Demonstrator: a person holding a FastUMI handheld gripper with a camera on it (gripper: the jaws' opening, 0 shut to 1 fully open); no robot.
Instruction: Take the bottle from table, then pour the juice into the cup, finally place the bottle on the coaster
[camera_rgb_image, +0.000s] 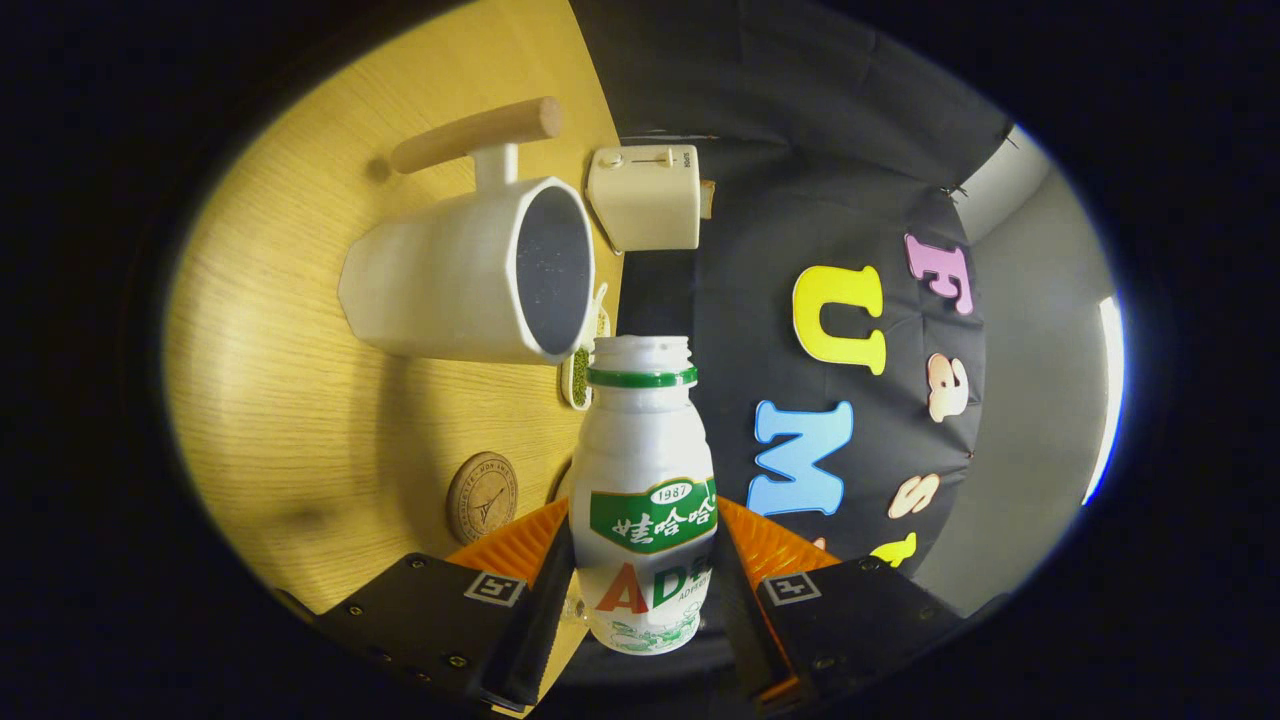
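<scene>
My gripper (645, 575) is rolled onto its side, so the wooden table (290, 380) stands like a wall beside it. Both fingers press on a small white bottle (645, 480) with a green neck ring, a green label and an open mouth. The bottle points along the fingers, its mouth just short of the rim of a white cup (470, 270) that has a wooden rod handle. The cup's dark opening faces the bottle. A round cork coaster (482, 497) lies on the table near the finger on the table's side.
A cream box with knobs (648, 197) stands on the table beyond the cup. A small white dish of green bits (580, 375) lies between the cup and the bottle's mouth. The table's edge runs just past them.
</scene>
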